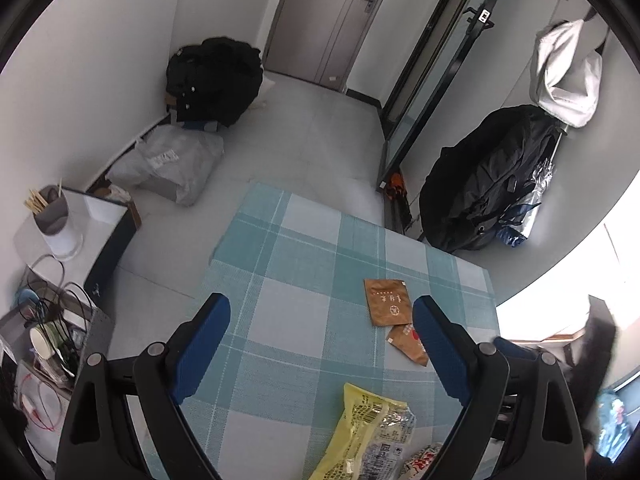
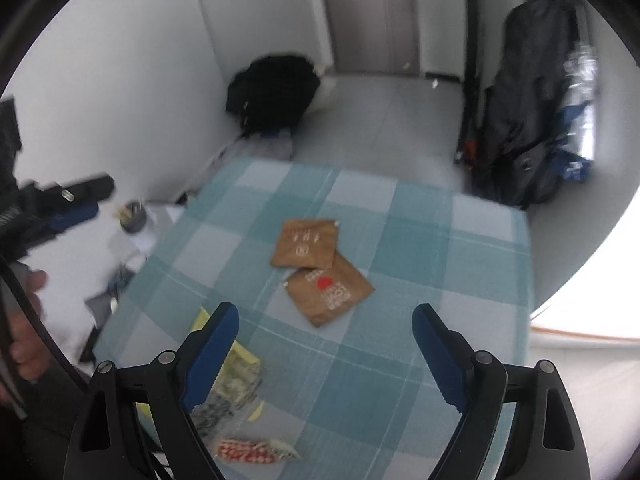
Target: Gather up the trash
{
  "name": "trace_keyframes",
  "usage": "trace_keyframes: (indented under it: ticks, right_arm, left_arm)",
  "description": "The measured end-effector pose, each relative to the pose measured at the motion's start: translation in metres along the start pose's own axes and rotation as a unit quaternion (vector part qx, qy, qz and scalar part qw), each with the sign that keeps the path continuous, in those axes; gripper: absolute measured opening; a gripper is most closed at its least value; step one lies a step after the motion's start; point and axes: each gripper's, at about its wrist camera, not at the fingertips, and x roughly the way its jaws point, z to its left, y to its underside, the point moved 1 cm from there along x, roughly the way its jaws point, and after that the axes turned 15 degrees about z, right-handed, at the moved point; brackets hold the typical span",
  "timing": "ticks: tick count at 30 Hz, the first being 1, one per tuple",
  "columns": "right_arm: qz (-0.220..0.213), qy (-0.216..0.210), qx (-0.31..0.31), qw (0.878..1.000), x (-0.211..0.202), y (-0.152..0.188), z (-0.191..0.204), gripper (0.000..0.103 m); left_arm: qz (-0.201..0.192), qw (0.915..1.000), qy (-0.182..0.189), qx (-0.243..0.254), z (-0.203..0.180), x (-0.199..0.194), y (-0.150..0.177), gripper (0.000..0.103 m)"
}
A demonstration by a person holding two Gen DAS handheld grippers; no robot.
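Trash lies on a table with a blue checked cloth [image 1: 288, 264]. A brown packet [image 1: 387, 301] lies flat, partly over a second brown packet with a red heart [image 2: 330, 290]. A yellow and clear wrapper [image 1: 366, 432] and a red and white wrapper [image 2: 252, 450] lie near the front edge. My left gripper [image 1: 322, 320] is open above the cloth, the yellow wrapper just below it. My right gripper [image 2: 326, 330] is open above the cloth, just short of the brown packets [image 2: 306, 242]. Both are empty.
A low side table [image 1: 92, 236] with a cup of sticks [image 1: 50, 210] stands left of the table. Black bags [image 1: 216, 76] and a plastic bag [image 1: 172, 164] lie on the floor by the wall. A black bag [image 1: 488, 184] hangs at right. A door is behind.
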Motion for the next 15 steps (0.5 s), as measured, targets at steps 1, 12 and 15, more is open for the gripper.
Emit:
trace_keyframes:
  ticks: [1, 12, 15]
  right_arm:
    - [0.006, 0.003, -0.009, 1.0, 0.006, -0.004, 0.001, 0.089]
    - [0.071, 0.037, -0.118, 0.99, 0.078, -0.034, 0.015, 0.089]
    - [0.082, 0.042, -0.131, 0.987, 0.086, -0.037, 0.016, 0.086]
  left_arm:
    - [0.005, 1.0, 0.003, -0.002, 0.001, 0.001, -0.001, 0.091]
    - [0.014, 0.9994, 0.007, -0.032, 0.018, 0.007, -0.017, 0.091]
    - [0.021, 0.9985, 0.018, -0.047, 0.026, 0.011, -0.02, 0.091]
